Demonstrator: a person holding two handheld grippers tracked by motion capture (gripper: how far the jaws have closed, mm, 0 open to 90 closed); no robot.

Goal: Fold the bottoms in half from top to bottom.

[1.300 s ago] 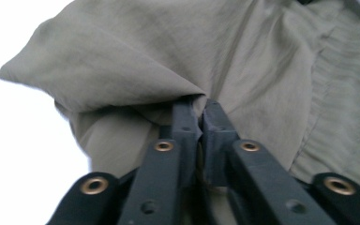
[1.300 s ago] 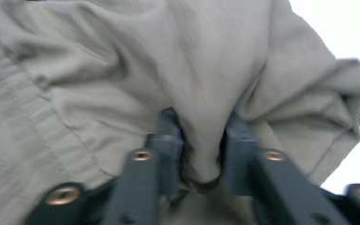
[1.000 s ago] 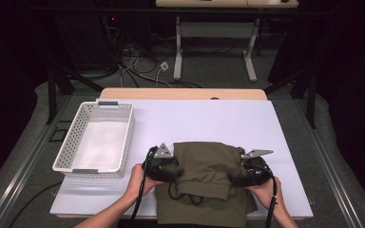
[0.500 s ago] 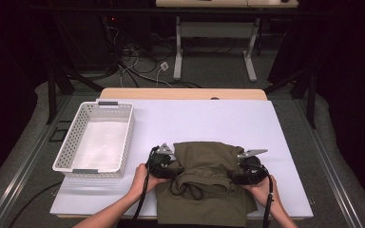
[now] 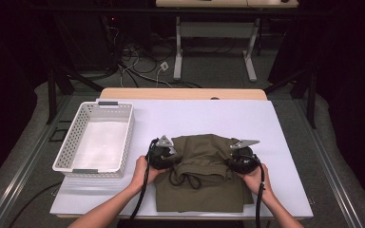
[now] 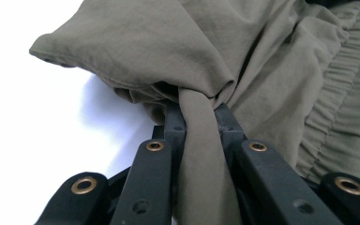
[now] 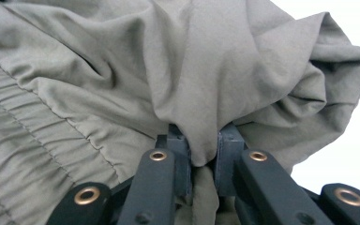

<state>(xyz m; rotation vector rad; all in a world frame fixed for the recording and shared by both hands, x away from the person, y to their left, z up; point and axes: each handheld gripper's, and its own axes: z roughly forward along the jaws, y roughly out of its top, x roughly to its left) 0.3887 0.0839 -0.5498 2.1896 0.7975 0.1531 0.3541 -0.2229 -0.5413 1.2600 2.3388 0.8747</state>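
High view: one olive-green garment (image 5: 202, 173), one white perforated basket (image 5: 96, 140), two grippers, all on one white-topped desk (image 5: 209, 116). The garment lies at the near middle of the desk, its lower hem close to the near edge; a dark drawstring shows at its centre. The basket stands to its left, apart from it, with nothing in it. Far half of the desk and the strip right of the garment are open.

Left gripper (image 5: 167, 154) bears on the garment's left side, right gripper (image 5: 235, 159) on its right side, each hand low on the desk, forearms entering from the near edge.

Left gripper view: jaws have just been closing and now pinch a fold of the garment (image 6: 262, 70). Right gripper view: jaws likewise just closing, clamped on a gathered fold (image 7: 178, 84).
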